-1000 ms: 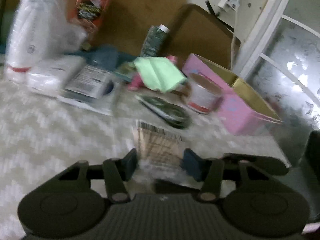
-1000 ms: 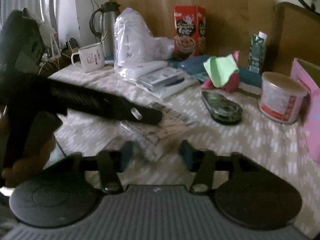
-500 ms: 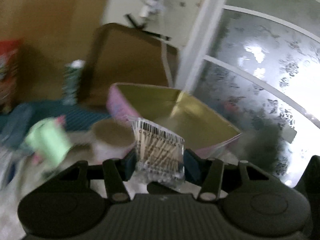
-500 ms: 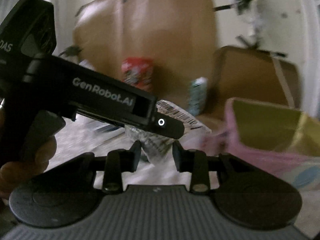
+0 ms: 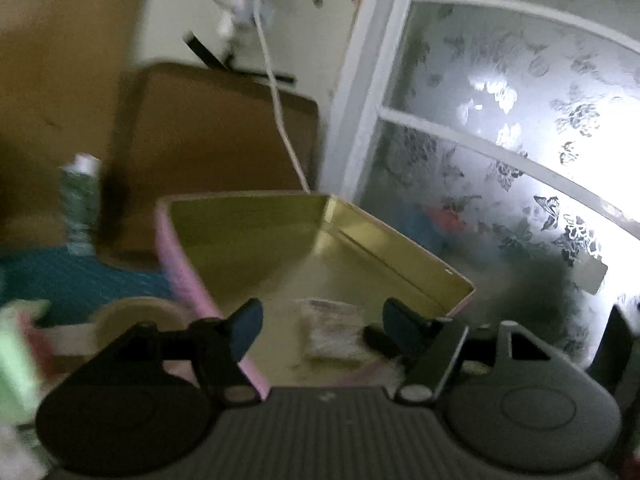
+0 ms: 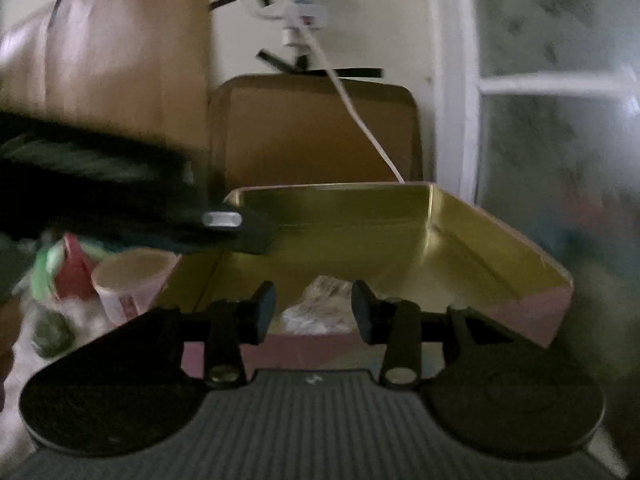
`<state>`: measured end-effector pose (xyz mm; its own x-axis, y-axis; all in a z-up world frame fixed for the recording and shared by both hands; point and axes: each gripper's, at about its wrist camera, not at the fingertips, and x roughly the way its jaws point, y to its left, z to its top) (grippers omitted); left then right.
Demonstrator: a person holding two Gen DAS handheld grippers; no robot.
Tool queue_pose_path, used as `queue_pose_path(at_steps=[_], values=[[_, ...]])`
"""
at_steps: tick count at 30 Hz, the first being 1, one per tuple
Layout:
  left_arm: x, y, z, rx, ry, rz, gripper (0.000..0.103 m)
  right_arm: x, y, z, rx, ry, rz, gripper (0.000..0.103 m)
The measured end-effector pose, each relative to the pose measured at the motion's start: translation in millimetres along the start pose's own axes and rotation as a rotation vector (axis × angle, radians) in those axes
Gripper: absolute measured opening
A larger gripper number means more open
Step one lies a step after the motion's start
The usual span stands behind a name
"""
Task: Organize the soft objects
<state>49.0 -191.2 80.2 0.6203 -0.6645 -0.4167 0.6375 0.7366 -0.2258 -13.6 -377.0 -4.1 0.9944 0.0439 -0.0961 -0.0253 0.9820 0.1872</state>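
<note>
A clear plastic packet (image 5: 334,330) lies on the floor of the pink box with a gold inside (image 5: 248,232). My left gripper (image 5: 322,326) is open above the packet, with nothing between its fingers. In the right wrist view the same packet (image 6: 320,308) lies in the box (image 6: 520,264) beyond my right gripper (image 6: 314,312), which is open and empty. The left gripper's body (image 6: 100,196) reaches in from the left over the box rim.
A round tub (image 6: 132,280) and a green and pink soft toy (image 6: 60,264) stand left of the box. A green carton (image 5: 80,204) and a teal cloth (image 5: 76,280) are behind. A frosted window (image 5: 500,160) is at the right, brown cardboard (image 6: 320,132) behind.
My left gripper has opened and let go of the packet, which now lies in the box. My right gripper has moved up to the box and opened wider.
</note>
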Motion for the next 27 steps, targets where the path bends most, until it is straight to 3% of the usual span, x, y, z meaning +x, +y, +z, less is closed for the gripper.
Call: queue_pose_path(at_steps=[3,6,13,16,19,27], values=[[-46,28,-22,-0.035,-0.032,0.058,0.072,-15,8,-4,0.039,-0.052,0.026,0.045],[-84,61,-44,-0.079,-0.048,0.159,0.072,-19,33,-2,0.047,-0.078,0.108,0.044],[-144,129,-98,-0.142,-0.036,0.454,0.072,-1,129,3,-0.085,-0.003,0.339,0.044],[-153,155,-110,-0.208,-0.031,0.468,0.072,9,167,-1,-0.141,0.024,0.362,0.044],[-159,168,-116,-0.29,-0.047,0.418,0.072,27,187,1,-0.147,0.075,0.359,0.044],[-164,168,-119,-0.281,-0.082,0.392,0.072,57,206,4,-0.173,0.134,0.283,0.044]])
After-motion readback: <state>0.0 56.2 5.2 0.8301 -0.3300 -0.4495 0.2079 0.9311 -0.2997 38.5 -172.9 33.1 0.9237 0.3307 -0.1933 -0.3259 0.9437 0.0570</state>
